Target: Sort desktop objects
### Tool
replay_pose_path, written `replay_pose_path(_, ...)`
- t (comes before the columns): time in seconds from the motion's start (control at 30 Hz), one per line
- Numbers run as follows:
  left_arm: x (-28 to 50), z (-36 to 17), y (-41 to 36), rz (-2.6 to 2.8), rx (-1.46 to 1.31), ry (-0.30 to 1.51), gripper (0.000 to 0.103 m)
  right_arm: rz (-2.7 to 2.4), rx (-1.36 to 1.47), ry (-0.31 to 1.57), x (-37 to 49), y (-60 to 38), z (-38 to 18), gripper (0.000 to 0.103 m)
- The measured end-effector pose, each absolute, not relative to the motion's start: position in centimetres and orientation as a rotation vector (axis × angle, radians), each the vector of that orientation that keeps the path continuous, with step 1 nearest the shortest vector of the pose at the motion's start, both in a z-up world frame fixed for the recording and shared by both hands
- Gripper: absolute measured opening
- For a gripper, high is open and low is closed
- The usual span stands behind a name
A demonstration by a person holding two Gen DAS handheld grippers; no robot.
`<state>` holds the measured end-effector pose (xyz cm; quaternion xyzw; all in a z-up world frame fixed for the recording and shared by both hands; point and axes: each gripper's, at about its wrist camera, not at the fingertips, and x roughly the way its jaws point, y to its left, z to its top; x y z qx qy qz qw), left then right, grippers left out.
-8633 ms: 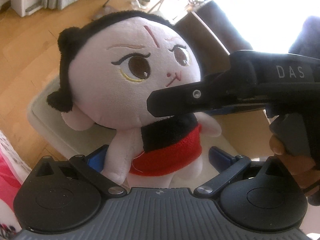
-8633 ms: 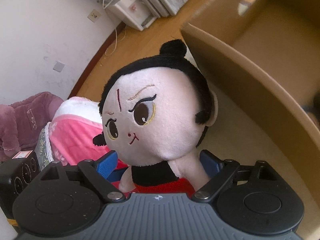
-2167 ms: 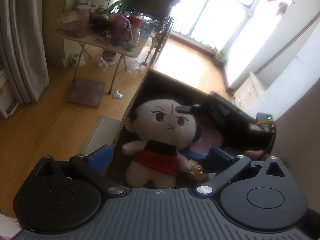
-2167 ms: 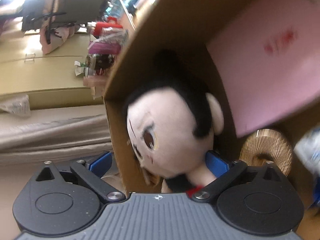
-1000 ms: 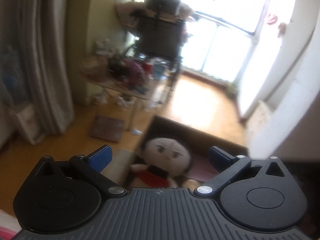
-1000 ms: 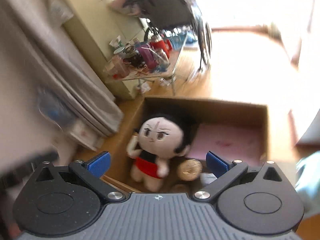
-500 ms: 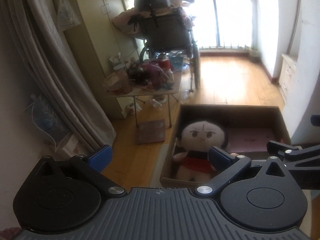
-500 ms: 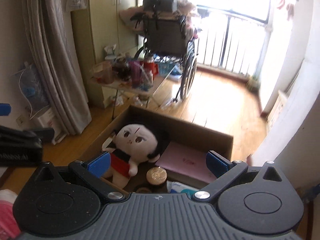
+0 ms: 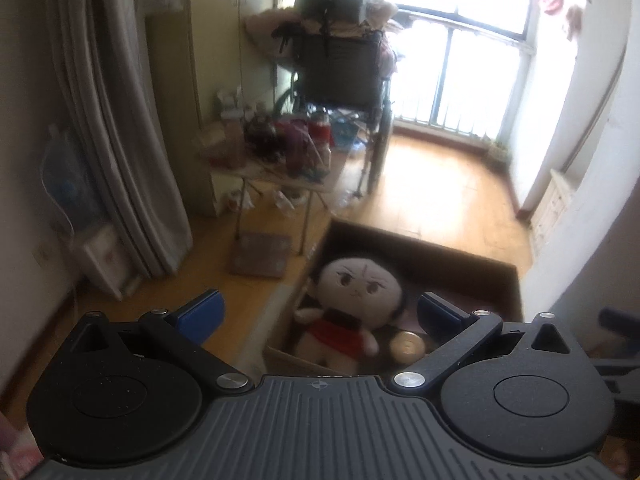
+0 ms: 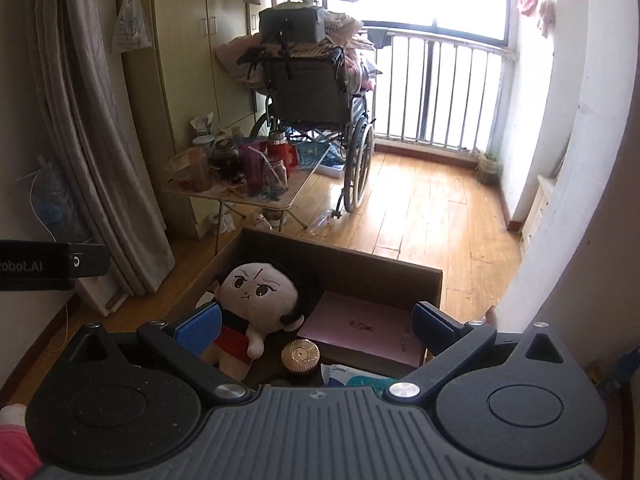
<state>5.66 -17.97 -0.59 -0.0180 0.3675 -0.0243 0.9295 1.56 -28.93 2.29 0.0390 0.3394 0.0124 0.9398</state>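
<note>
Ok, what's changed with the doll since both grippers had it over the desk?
The doll went into the box and was let go; it lies there beside the pink book and gold disc. Both grippers, left and right, opened and pulled back above the box.

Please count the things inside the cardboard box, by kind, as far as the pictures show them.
Doll: 1
Pink box: 1
Gold disc: 1
Blue-and-white packet, partly hidden: 1
Total: 4 visible in the cardboard box; more may be hidden behind the right gripper.
</note>
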Motion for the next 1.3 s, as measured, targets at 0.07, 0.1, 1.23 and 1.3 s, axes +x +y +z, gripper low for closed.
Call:
replay_pose_path(0.07,5.9,-0.9,-17.8,-0.042,-0.051,0.786,0.103,0.018,0.075,0.710,1.8,-29.1,2.1,0.103)
replay_pose_path(0.1,6.1,-1.1,-17.8,-0.040,-0.043,0.802,0.103,0.016,0.069,0.721,1.9,-29.2,2.0,0.103)
replay_pose_path(1.23,8.2,-6.2,-21.6,-0.056,0.085,1.174,0.103,-0.054,0.113,1.162,5.7,-30.3,-3.6,0.103)
replay_pose_path(1.3,8.3,-6.3,-21.9,-0.057,0.085,1.178,0.103,-0.058,0.118,1.166,5.9,-30.5,-3.7,0.103)
